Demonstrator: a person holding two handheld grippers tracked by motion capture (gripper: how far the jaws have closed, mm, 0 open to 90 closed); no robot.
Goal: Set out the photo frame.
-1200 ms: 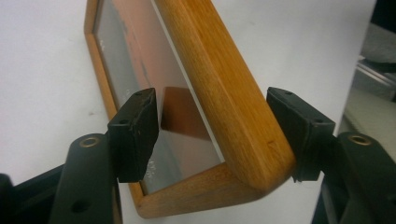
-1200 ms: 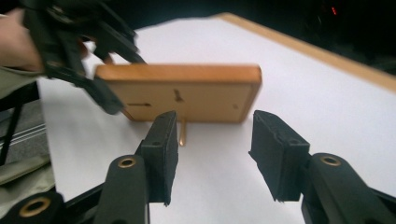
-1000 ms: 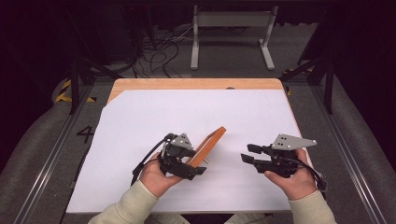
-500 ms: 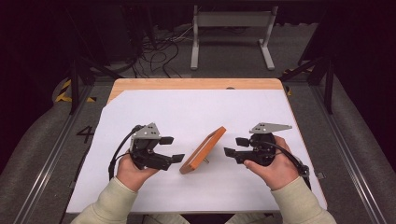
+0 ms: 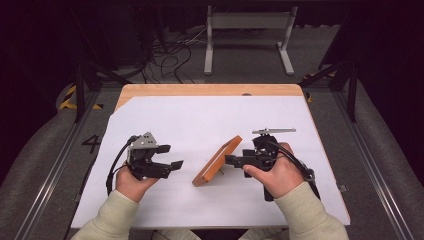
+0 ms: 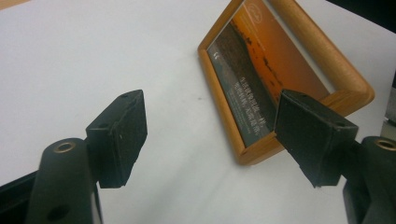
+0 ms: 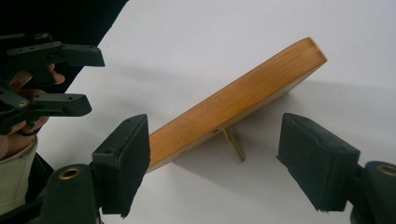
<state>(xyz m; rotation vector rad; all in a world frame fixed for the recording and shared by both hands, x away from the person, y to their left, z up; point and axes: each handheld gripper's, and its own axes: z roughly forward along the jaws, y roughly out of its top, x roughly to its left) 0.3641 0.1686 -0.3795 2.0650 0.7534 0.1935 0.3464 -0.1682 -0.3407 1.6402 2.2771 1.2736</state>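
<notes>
A: Standing on its rear strut mid-counter (image 5: 165,120), the picture frame (image 5: 218,160) leans back unaided.

B: So both my claws gape empty: the right claw (image 5: 231,160), jaws just opened, behind it; the left claw (image 5: 172,164) well clear in front.

In your left gripper view, the right jaw covers the lower right corner of the picture frame (image 6: 261,79), and the frame's top runs off the upper edge. The small print on the card inside it is too blurred for you to read. In your right gripper view, the left jaw hides the frame's lower end, and its stand (image 7: 233,144) shows only as a thin peg under the back, so you cannot tell how it attaches. From the high view, your right hand (image 5: 277,175) covers most of the right gripper (image 5: 235,161), and the frame's front face is turned from sight.
</notes>
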